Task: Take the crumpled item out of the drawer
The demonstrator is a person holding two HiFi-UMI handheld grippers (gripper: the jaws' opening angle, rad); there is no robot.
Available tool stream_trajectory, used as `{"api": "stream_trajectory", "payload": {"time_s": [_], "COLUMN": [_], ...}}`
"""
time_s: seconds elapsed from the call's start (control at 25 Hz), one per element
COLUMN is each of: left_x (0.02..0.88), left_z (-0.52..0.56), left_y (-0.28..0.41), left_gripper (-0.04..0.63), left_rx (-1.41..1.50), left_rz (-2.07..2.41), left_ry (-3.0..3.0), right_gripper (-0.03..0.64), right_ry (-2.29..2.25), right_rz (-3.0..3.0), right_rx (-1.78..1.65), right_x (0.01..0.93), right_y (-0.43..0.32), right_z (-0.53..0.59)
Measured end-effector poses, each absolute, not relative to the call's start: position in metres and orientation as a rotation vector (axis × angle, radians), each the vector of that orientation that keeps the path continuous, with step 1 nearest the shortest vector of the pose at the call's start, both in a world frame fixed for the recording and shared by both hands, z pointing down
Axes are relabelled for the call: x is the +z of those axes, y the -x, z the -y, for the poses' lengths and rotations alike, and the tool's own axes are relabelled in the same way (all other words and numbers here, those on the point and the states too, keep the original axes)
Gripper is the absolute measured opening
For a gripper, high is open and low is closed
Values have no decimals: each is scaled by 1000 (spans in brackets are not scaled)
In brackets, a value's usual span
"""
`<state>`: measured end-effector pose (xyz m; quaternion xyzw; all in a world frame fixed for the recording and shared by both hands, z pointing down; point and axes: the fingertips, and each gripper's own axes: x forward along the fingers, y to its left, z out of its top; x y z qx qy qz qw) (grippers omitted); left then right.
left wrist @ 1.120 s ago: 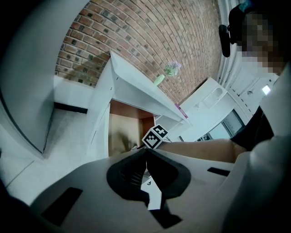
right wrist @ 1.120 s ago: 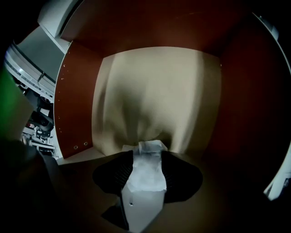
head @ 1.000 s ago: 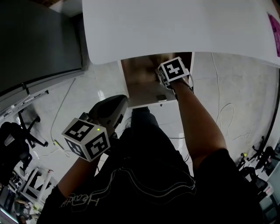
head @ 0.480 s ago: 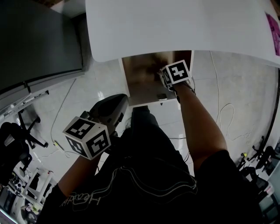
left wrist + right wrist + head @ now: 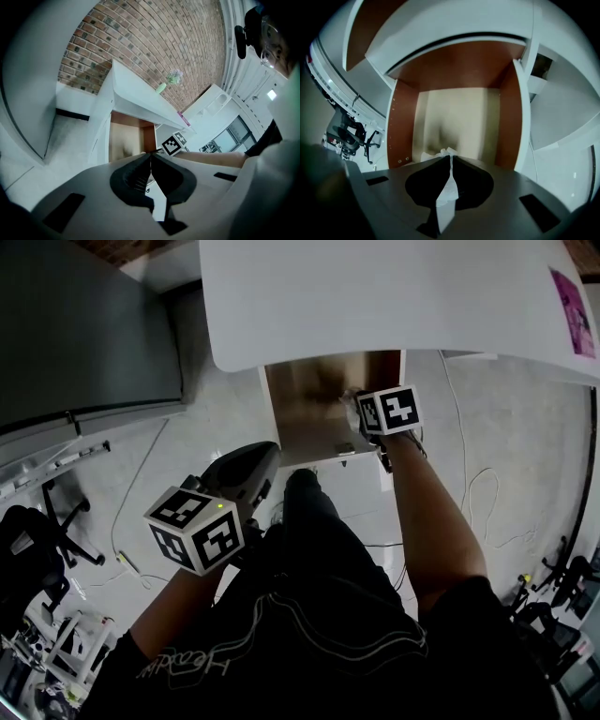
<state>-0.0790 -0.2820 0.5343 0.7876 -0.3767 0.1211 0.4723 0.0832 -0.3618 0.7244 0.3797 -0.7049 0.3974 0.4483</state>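
The brown drawer (image 5: 305, 418) stands pulled out under the white table (image 5: 394, 296). My right gripper (image 5: 358, 407) hangs over the drawer's right part and points steeply down. In the right gripper view its jaws (image 5: 450, 157) are shut on a crumpled white item (image 5: 448, 190), a tuft of which sticks out past the tips above the pale drawer floor (image 5: 461, 119). My left gripper (image 5: 266, 456) is held low at the left, short of the drawer front. Its jaws (image 5: 151, 153) are shut with nothing between them, and it looks towards the drawer (image 5: 123, 140).
A dark cabinet (image 5: 84, 324) stands left of the table. Cables (image 5: 473, 488) lie on the tiled floor at the right, and an office chair (image 5: 37, 535) is at the far left. A pink sheet (image 5: 570, 310) lies on the table's right end. The person's legs fill the foreground.
The right gripper has come up off the drawer floor, its cube drifting right in the head view. The left gripper has risen a little. The drawer has stayed in place.
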Motion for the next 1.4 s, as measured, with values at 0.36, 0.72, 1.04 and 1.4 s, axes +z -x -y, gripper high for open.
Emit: {"api": "stream_trajectory", "payload": {"time_s": [0.36,0.72,1.04,1.4], "left_x": [490,413,344,264], "left_z": [263,233,202,143], "left_y": [81,77,69,62], "left_gripper": [24,23,25,24], "left_rx": [282,256,224,201], "left_rz": [907,866,825,747], "left_ry": [-1995,-2153,-2289,-2454], "right_gripper": [51,51,51,50], "right_ry": [-1002,-1082,-1132,-1125], "right_rz": [1908,2108,2275,2440], "right_rx": [910,783,664,513], "right_x": [629,503,403,295], "right_y": [-72,-54,-50,-32], "right_z": [348,305,252,166]}}
